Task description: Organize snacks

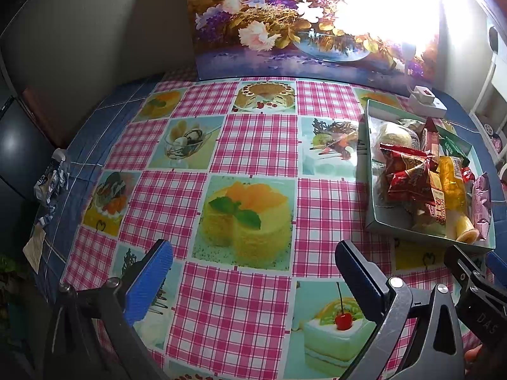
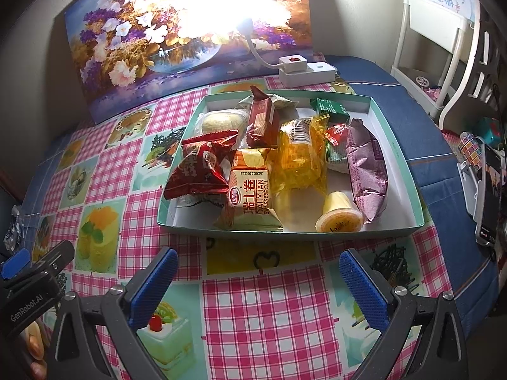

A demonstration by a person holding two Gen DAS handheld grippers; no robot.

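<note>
Ahead of the spread, empty right gripper [image 2: 258,280] — snack tray [image 2: 286,232]; left gripper [image 1: 253,272] spread too.

1. We see a shallow teal box [image 2: 408,171] near the table's far right edge, white inside, holding all the snacks.
2. Two red packets [image 2: 199,167] lie at its left wall.
3. A Swiss roll pack [image 2: 250,190] and a yellow jelly cup [image 2: 340,217], tipped over, lie by its near wall.
4. A purple packet [image 2: 367,167] lies along its right wall.

Checked cake-print tablecloth [image 1: 253,145], flower painting [image 2: 152,47] against beige wall — glaring lamp [image 2: 244,27], white shelf [image 2: 434,31] beside.
</note>
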